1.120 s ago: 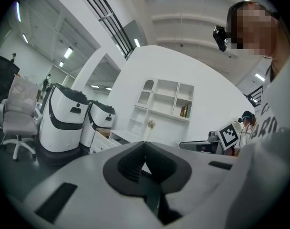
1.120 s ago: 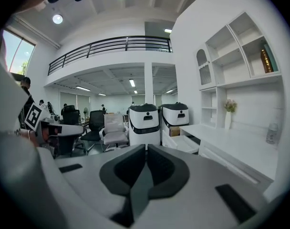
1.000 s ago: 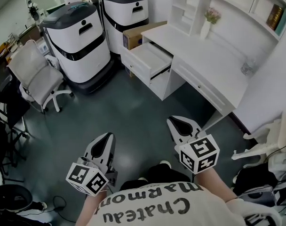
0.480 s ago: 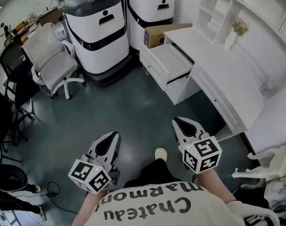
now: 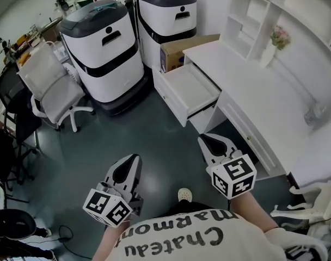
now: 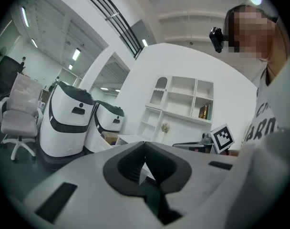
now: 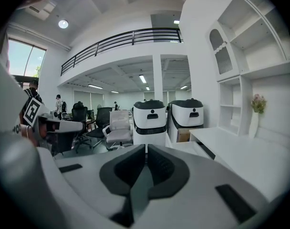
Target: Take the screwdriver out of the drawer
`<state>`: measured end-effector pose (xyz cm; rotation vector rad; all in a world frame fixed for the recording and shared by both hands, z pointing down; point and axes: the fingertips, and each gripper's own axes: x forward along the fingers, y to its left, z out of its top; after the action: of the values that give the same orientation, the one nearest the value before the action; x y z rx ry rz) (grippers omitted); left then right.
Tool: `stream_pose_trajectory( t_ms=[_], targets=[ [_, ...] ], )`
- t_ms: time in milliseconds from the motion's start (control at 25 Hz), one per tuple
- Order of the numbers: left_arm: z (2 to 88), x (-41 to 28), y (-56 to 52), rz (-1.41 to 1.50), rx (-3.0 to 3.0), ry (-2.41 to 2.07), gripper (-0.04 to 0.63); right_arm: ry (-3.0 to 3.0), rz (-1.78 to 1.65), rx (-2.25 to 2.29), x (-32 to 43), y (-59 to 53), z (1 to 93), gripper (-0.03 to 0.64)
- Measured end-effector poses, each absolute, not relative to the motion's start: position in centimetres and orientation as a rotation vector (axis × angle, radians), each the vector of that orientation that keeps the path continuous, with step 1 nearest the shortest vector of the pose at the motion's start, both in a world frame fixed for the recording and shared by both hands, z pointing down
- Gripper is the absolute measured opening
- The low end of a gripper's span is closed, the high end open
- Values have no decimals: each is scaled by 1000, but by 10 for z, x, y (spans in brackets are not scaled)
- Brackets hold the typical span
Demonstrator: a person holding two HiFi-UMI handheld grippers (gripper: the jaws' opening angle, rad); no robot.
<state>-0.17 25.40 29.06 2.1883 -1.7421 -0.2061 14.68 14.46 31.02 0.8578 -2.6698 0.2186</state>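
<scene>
My left tool [image 5: 132, 160] and right tool [image 5: 203, 140]: both pressed together, empty, carried low since I judge this an approach. The open drawer [image 5: 190, 89] of the white desk [image 5: 252, 80] is at 12 o'clock from the right tool, well apart. I can't make out the screwdriver inside.

My left gripper [image 5: 133, 161] and right gripper [image 5: 203, 141]: pale grey shells, black ribbed pads [image 7: 120, 169] inside. Left marker cube [image 5: 106, 207], right marker cube [image 5: 234, 176]: black squares on white. I wear a pale T-shirt [image 5: 176, 238] with dark lettering and a light shoe [image 5: 184, 194].
</scene>
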Motion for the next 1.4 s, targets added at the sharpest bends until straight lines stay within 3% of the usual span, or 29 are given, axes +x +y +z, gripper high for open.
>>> stream_pose_trajectory(
  t_ms=[400, 960, 1400],
  targets=[
    [303, 9, 137, -267, 2182, -1776, 23, -2643, 189, 863, 163, 31, 322, 34],
    [309, 6, 70, -225, 2150, -1782, 23, -2633, 262, 847, 163, -38, 340, 34],
    [327, -3, 43, -175, 2138, -1706, 23, -2655, 578, 906, 159, -63, 363, 34]
  ],
)
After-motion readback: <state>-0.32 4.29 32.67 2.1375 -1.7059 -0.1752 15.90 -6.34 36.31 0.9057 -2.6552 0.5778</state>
